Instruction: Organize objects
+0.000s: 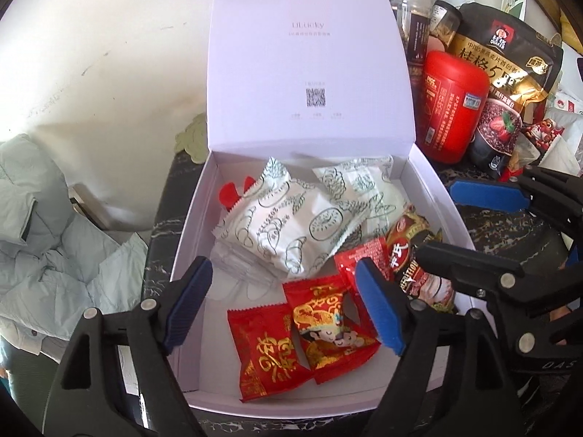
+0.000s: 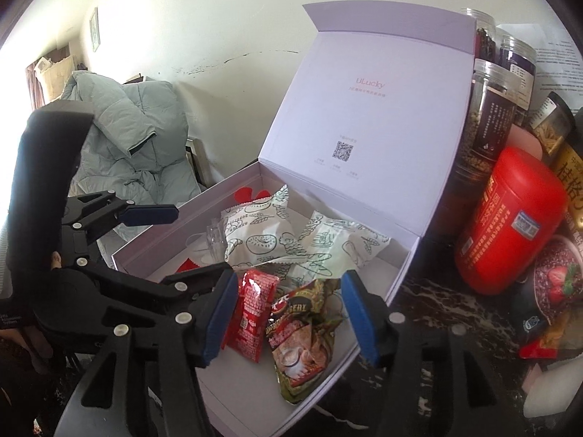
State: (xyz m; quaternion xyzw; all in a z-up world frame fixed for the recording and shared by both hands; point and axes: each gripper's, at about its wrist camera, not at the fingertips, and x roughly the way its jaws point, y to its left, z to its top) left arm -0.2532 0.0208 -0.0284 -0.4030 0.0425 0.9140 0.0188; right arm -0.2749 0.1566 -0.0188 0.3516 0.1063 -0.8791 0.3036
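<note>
A white gift box (image 1: pixel 189 225) stands open on the dark marble table, its lid (image 1: pixel 309 73) upright at the back. Inside lie two white pastry packets (image 1: pixel 288 218) (image 1: pixel 360 189), two red candy packets (image 1: pixel 262 353) (image 1: pixel 328 324), a red sachet (image 2: pixel 251 313) and a coffee sachet (image 2: pixel 306 331). My left gripper (image 1: pixel 284 306) hangs open above the candy packets and touches nothing. My right gripper (image 2: pixel 291 313) is open over the two sachets, with its pads clear of them. Both sachets rest on the box floor.
A red canister (image 1: pixel 452 105), a black-and-gold oat bag (image 1: pixel 506 58), clear jars (image 1: pixel 408 3) and other snack packs crowd the table to the right of the box. A grey padded jacket (image 1: pixel 43 236) lies to the left. A white wall is behind.
</note>
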